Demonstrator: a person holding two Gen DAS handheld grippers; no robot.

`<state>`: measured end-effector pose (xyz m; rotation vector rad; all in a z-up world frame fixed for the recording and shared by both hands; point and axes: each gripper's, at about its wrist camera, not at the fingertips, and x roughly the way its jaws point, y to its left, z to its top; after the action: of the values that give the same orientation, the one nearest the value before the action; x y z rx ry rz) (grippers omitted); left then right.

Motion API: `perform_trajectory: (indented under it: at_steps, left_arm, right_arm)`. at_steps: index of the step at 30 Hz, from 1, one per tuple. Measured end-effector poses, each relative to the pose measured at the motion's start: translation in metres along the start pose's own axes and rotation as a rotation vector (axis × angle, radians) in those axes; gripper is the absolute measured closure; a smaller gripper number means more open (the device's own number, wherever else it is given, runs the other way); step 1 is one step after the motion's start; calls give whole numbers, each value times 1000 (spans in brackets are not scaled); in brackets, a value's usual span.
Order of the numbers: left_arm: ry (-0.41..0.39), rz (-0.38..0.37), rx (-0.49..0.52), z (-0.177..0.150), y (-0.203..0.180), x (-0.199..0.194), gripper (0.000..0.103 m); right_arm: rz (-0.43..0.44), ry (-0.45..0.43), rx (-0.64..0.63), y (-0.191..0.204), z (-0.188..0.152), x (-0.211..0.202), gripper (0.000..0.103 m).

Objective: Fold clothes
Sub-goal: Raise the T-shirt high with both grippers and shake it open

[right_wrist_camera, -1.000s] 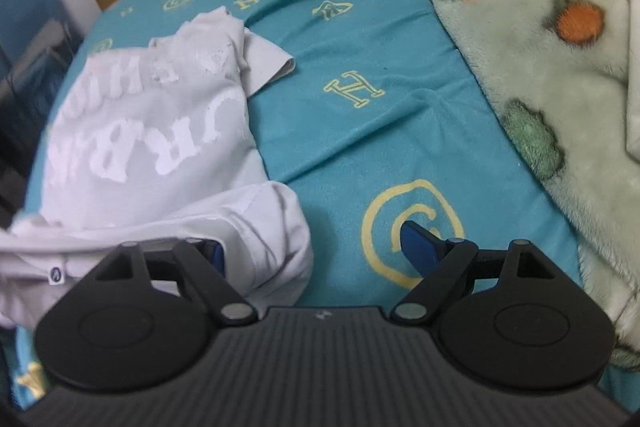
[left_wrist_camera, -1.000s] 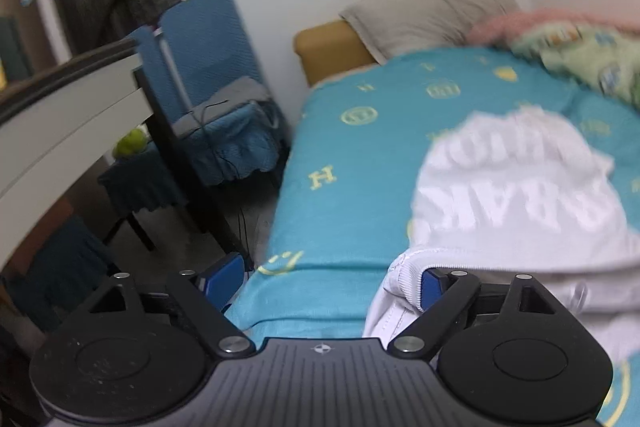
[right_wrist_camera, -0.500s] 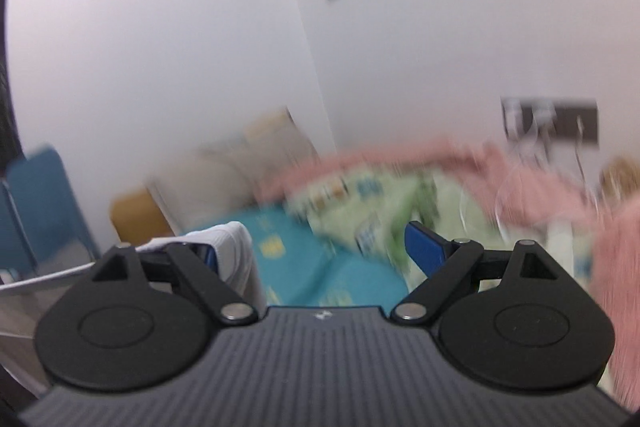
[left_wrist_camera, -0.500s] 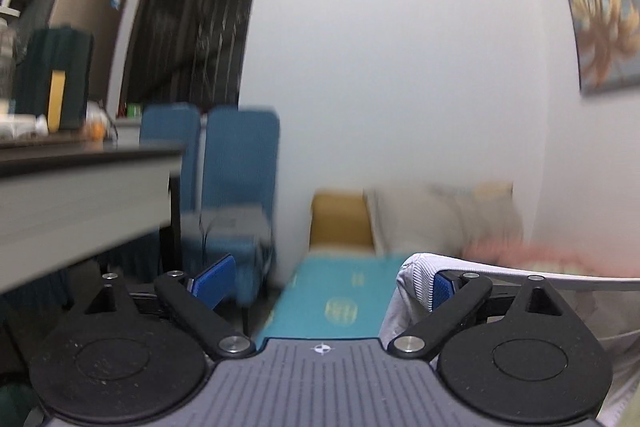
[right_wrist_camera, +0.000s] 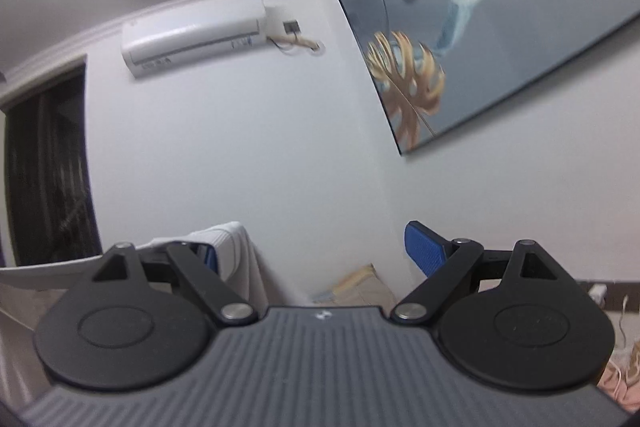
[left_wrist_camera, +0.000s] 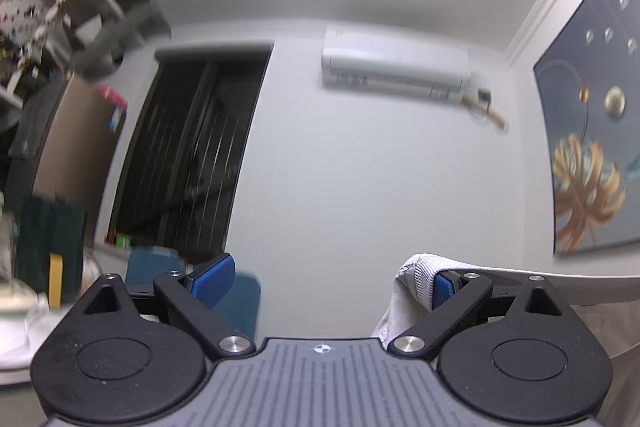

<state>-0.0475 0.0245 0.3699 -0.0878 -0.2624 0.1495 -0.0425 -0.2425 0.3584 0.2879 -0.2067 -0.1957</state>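
Both my grippers point up at the wall. My left gripper (left_wrist_camera: 326,285) stands wide, and the white shirt (left_wrist_camera: 416,281) is draped over its right finger only, the ribbed hem wrapped round the blue pad and the cloth stretched taut to the right. My right gripper (right_wrist_camera: 320,251) is also wide, with the shirt (right_wrist_camera: 232,241) hooked over its left finger and running off to the left. Ahead are the air conditioner (left_wrist_camera: 396,65), a painting (right_wrist_camera: 460,23) and a dark doorway (left_wrist_camera: 188,155).
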Motion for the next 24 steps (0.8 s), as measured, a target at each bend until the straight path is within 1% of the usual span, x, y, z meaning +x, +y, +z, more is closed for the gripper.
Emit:
perform_trajectory:
  at_steps: [2,6,9,11,13,17,20,22,24]
  left_arm:
    - [-27,-9,4,28,-2,-8,5]
    - [-40,-14,-1,58,1,-19,4]
    - [-48,-17,-5,80,3,-26,3]
    - [-45,-21,-11,91,10,-29,2]
    - [-26,-31,-22,87,15,-28,2]
    - [14,-38,-21,61,28,-21,2]
    - [72,-50,-22,30,35,3,1]
    - [127,-79,-34,6,40,25,1]
    - [188,-96,-36,-23,44,53,1]
  right_arm:
    - [15,-26,-23,9,24,-12,14]
    - [27,-86,-95,22,57,-31,14]
    - [42,-95,-117,28,69,-41,14]
    - [46,-91,-129,31,70,-46,14]
    - [47,-84,-140,32,67,-48,14]
    - [44,-33,-141,29,44,-39,14]
    - [31,23,-142,27,15,-21,14]
    - [20,61,-142,25,-6,-7,14]
    - [3,103,-155,23,-34,12,14]
